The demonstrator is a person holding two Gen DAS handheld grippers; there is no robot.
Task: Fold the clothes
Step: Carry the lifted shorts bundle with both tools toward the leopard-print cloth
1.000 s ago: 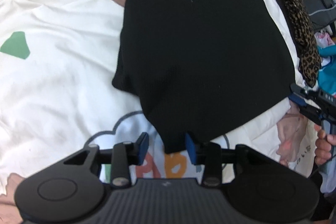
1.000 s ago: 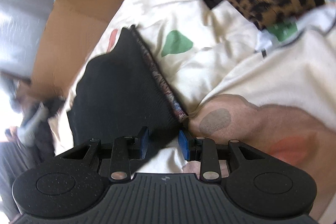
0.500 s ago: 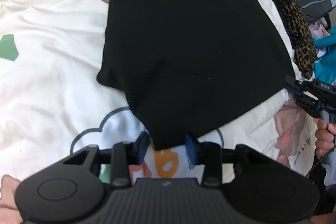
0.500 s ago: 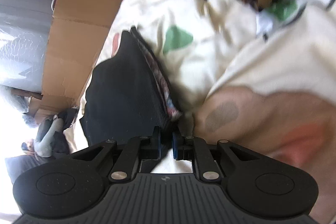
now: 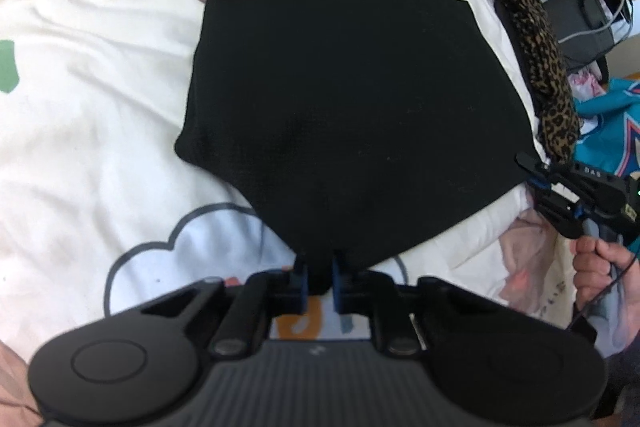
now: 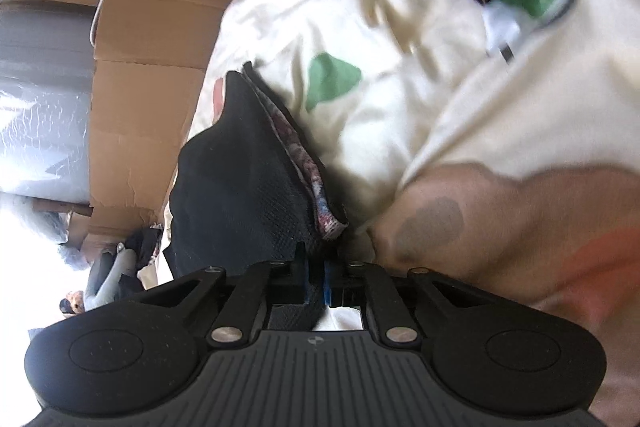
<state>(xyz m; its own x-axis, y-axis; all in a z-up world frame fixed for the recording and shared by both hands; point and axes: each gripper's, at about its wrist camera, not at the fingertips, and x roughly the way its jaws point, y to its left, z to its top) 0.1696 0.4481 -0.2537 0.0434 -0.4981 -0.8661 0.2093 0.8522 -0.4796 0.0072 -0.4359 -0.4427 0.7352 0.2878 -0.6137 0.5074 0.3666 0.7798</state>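
A black garment point(image 5: 352, 87) lies spread flat on a white printed bedspread point(image 5: 80, 115). My left gripper point(image 5: 319, 277) is closing on the garment's near corner, and the blue pads pinch the cloth between them. At the right-hand corner, my right gripper point(image 5: 530, 173) is held by a person's hand point(image 5: 600, 267). In the right wrist view the right gripper point(image 6: 316, 279) is closing too, its pads nearly together with the edge of the black garment point(image 6: 240, 187) caught between them. A patterned inner layer point(image 6: 304, 163) shows along that edge.
A leopard-print cloth point(image 5: 544, 75) lies along the bed's right side, with a teal garment point(image 5: 608, 131) beyond it. A cardboard box point(image 6: 152, 67) stands past the bed's far edge. The bedspread is rumpled around the garment.
Both grippers went from open around the garment's corners to pinched on them. The right closed first, the left in the last half second. Neither hand shifted much.
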